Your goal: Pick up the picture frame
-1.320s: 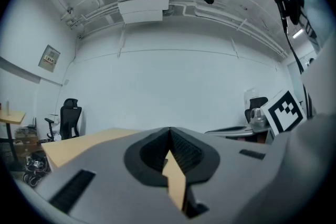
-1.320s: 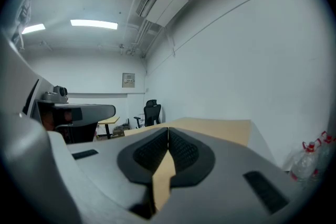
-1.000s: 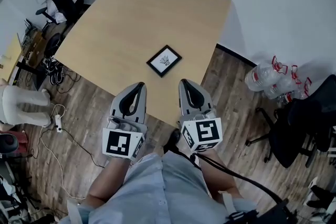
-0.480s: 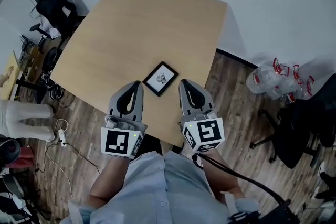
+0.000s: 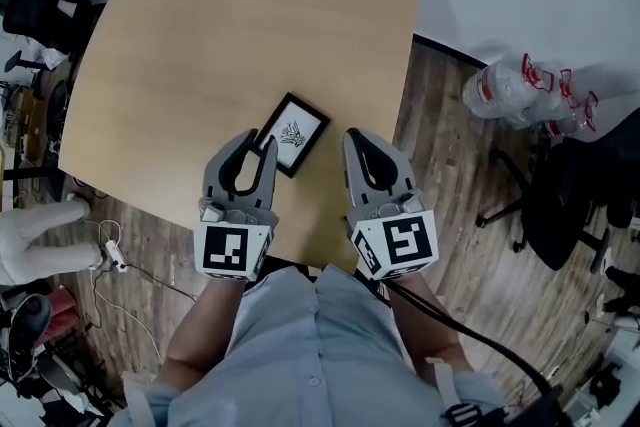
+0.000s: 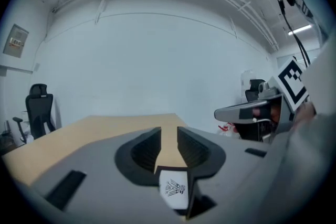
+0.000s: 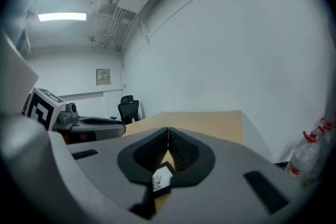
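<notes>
L gripper (image 5: 258,142) jaws have just been opening, slightly apart w/ nothing betw. them, R gripper (image 5: 355,139) closed & empty, both now nearer the picture frame (image 5: 291,134) flat on the table (image 5: 250,15): grasp pending.

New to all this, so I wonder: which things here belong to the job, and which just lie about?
For the job: picture frame, flat on the table; left gripper, jaws just opening, nothing between them; right gripper, shut and empty.
Lying about: water bottles; black office chair; power strip.
</notes>
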`<state>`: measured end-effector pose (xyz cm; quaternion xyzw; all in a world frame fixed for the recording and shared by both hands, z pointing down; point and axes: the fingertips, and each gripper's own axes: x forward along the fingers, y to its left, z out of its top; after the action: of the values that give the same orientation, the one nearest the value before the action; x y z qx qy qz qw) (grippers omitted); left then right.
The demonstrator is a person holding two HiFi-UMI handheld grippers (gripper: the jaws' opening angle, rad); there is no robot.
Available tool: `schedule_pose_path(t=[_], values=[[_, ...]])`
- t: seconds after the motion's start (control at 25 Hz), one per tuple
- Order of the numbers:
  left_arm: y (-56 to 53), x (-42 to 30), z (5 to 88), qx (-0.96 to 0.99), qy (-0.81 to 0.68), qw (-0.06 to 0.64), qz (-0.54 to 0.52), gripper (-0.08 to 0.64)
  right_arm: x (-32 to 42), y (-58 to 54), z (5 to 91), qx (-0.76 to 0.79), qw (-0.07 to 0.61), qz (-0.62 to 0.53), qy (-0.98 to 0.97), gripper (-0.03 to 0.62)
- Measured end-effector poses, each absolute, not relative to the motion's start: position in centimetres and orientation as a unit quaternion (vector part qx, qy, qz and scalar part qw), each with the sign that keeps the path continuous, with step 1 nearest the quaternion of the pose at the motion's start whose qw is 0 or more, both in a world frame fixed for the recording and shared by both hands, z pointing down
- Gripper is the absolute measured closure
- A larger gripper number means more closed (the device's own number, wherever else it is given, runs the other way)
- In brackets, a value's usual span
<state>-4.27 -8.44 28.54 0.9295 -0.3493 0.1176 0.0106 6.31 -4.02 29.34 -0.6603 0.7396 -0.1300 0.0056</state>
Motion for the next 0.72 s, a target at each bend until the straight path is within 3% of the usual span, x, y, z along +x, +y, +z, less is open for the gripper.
schedule_pose_path(t=[0.12,0.28,0.36,0.72], values=[[-9.0,-3.5,31.3,0.936,-0.321,0.032,0.143,0.378,6.4,-4.6,31.5,-0.663,-0.006,-0.156,0.732,0.589],[-9.2,-2.2,34.9,0.941,-0.278,0.065,0.18,0.159,6.1,-5.4,33.6,-0.661,-0.02,-0.18,0.728,0.589],[-9.2,-2.0,37.0,0.939,-0.263,0.066,0.213,0.109,6.2,-5.6,34.4,-0.662,-0.023,-0.191,0.725,0.589],[-9.2,-2.4,44.0,0.907,-0.225,0.099,0.341,0.047,7.5,-5.4,36.9,-0.678,-0.018,-0.237,0.696,0.59]])
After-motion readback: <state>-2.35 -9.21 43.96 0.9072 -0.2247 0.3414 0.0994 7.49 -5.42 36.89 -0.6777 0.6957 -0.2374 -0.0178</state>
